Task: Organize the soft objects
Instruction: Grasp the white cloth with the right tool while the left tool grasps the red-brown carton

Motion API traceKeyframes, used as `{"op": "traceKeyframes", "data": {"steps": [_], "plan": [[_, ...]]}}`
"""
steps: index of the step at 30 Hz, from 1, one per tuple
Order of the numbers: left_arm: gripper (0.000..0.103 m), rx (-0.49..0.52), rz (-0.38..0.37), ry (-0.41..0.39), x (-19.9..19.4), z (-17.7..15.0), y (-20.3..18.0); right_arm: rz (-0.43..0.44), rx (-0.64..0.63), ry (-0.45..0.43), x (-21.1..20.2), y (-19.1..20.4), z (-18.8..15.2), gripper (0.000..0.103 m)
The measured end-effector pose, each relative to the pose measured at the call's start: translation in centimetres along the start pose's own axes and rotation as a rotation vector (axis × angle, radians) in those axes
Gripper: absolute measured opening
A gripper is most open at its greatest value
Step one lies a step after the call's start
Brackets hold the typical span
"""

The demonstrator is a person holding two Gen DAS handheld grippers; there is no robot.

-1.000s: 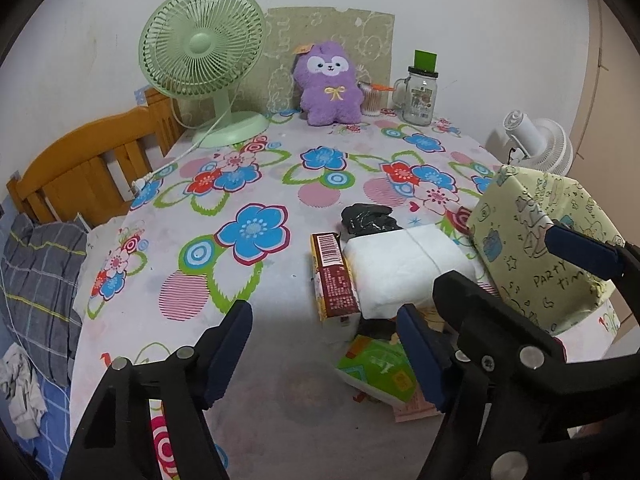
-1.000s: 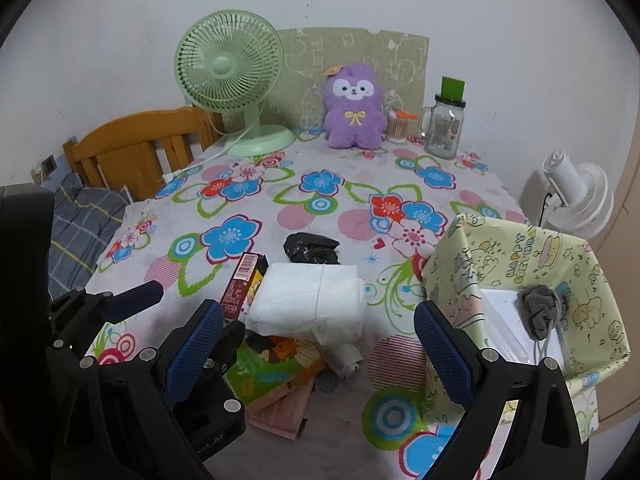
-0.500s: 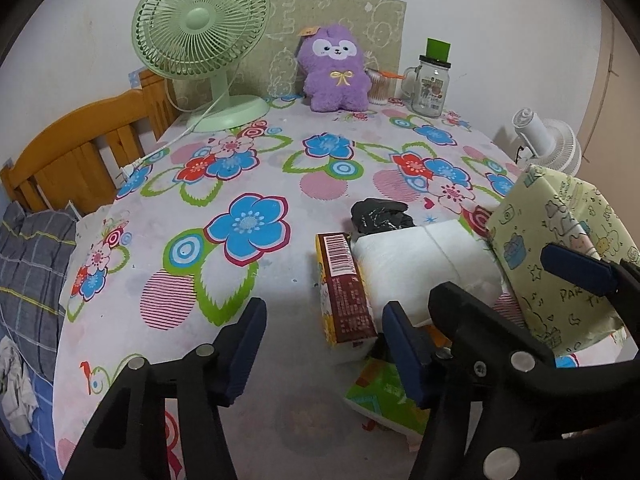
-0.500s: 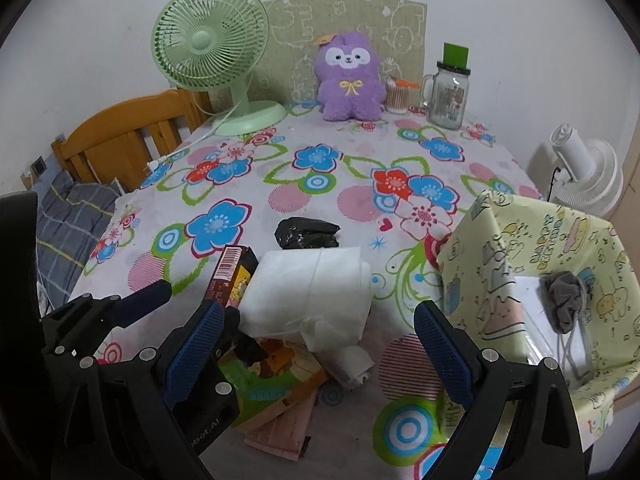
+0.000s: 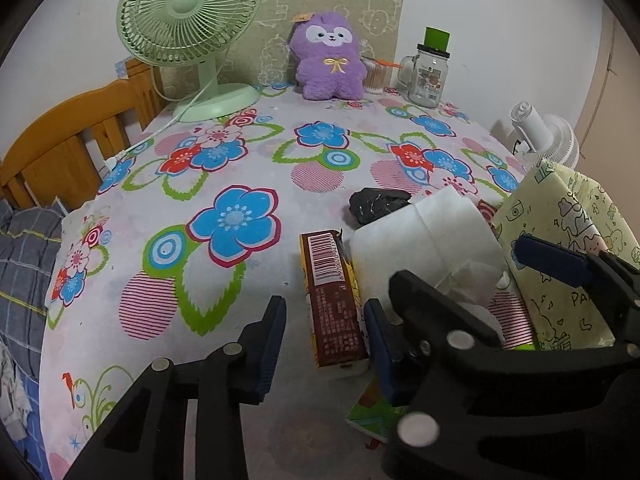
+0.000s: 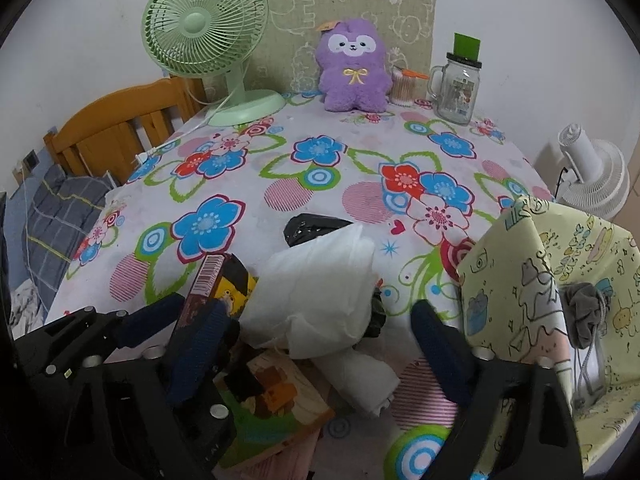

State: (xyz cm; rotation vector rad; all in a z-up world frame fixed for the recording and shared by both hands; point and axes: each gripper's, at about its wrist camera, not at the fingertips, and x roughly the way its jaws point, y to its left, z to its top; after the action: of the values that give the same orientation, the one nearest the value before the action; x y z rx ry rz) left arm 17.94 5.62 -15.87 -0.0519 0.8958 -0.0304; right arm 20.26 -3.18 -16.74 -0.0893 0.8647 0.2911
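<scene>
The left gripper (image 5: 324,342) is closing around the brown box (image 5: 334,300), low in the frame. The right gripper (image 6: 316,344), unclenched, is narrowing around the white bundle (image 6: 316,300). Squeezing the box risks toppling the leaning bundle.

Along the far edge of my surface (image 6: 280,200), under its flowered cloth, a pale green desk fan (image 6: 208,32) stands upright at the left, its white cord (image 6: 180,132) trailing off the left edge. A beige patterned board (image 6: 360,4) leans against the wall behind it. Toward the right I see a glass mason-jar mug (image 6: 458,88) with a green block on its lid, and just beside it a small container of cotton swabs (image 6: 402,88). A wooden chair back (image 5: 60,152) shows at the left with grey plaid fabric (image 5: 24,264) below it. A white fan (image 6: 592,176) stands off the right edge.
</scene>
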Motion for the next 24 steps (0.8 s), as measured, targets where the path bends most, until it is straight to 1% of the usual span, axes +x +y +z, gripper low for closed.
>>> {"op": "traceKeyframes", "data": {"steps": [2,3,5,6,9,11,14,16,17,24], "plan": [[0.04,0.011,0.001,0.0,0.2,0.0,-0.2,0.002,0.001,0.002,0.2,0.0,0.0,0.071],[0.04,0.013,0.001,0.0,0.2,0.1,-0.2,0.006,0.002,0.004,0.2,0.0,0.1,0.067],[0.037,0.017,0.001,-0.001,0.2,0.2,-0.3,0.008,0.004,0.004,0.3,-0.1,0.0,0.048],[0.036,0.021,0.007,-0.003,0.3,0.2,-0.3,0.009,0.004,0.003,0.3,-0.1,0.0,0.042],[0.034,0.027,0.011,-0.007,0.2,0.1,-0.5,0.022,0.006,-0.003,0.0,-0.2,0.0,0.032],[0.029,0.028,0.014,-0.01,0.0,0.2,-0.6,0.025,0.005,-0.013,-0.4,-0.2,-0.1,0.025],[0.024,0.03,0.017,-0.022,-0.4,0.2,-0.7,0.031,0.003,-0.029,-1.2,-0.2,-0.1,0.02],[0.022,0.03,0.01,-0.03,-0.7,0.2,-0.9,0.03,0.003,-0.037,-1.6,-0.2,-0.2,0.018],[0.018,0.03,0.009,-0.034,-0.9,0.2,-0.9,0.031,0.005,-0.042,-1.9,-0.2,-0.3,0.017],[0.017,0.045,0.013,-0.055,-2.3,0.1,-1.5,0.045,0.014,-0.072,-3.5,-0.2,-0.5,0.014]]}}
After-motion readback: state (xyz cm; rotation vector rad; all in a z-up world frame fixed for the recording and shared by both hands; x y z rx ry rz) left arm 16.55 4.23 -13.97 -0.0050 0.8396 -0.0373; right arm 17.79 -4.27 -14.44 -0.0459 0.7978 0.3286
